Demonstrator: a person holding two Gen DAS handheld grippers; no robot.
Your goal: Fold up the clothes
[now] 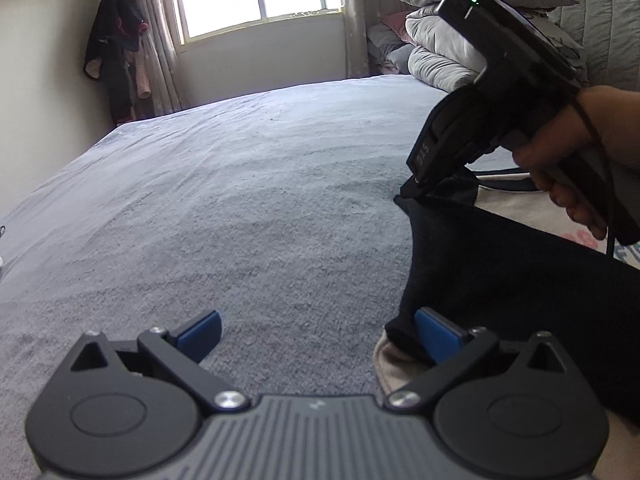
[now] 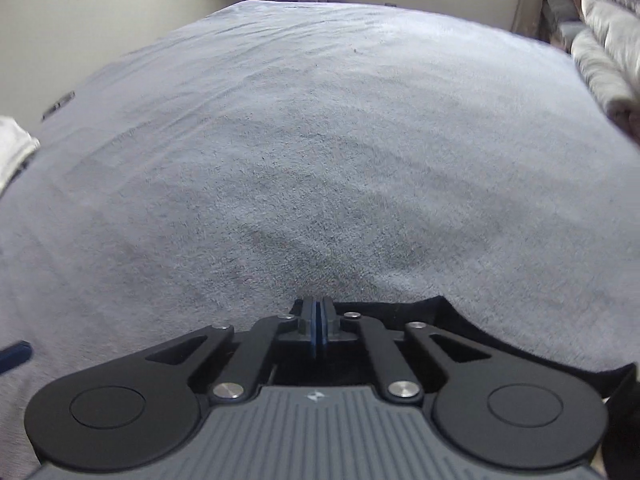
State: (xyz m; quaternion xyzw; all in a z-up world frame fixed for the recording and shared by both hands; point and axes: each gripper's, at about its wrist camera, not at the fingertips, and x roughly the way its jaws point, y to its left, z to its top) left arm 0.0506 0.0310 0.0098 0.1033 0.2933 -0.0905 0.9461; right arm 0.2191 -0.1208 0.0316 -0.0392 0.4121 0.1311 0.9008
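Left gripper [image 1: 318, 334]: nearest the left wrist camera, its blue pads are spread wide apart; the right pad lies against the near corner of the dark garment [image 1: 500, 264], but nothing is clamped.
Right gripper [image 2: 319, 334]: its pads are pressed together at the garment's far edge; in the left wrist view the tip [image 1: 416, 180] is seen on a far corner of the cloth. Whether fabric is actually pinched cannot be told for certain, though a grip on that corner is judged likely.
Dark garment: spread on the right side of the bed [image 1: 240, 184], with a pale lining [image 1: 394, 364] showing at the near corner and a light printed cloth [image 1: 532, 208] beyond it, to the right.
Step in hand: the two left-hand corners are judged to be being taken up for a fold; the near corner is not yet secured.
Doing it well: the left pads should be closed over both layers at the corner, and both corners lifted together so the edge is kept straight.
Open room: wide bare bedspread lies left and far of the garment, free for carrying the fold.
Edges: piled bedding [image 1: 444, 56] stands at the far right; the bed's left edge is well apart.
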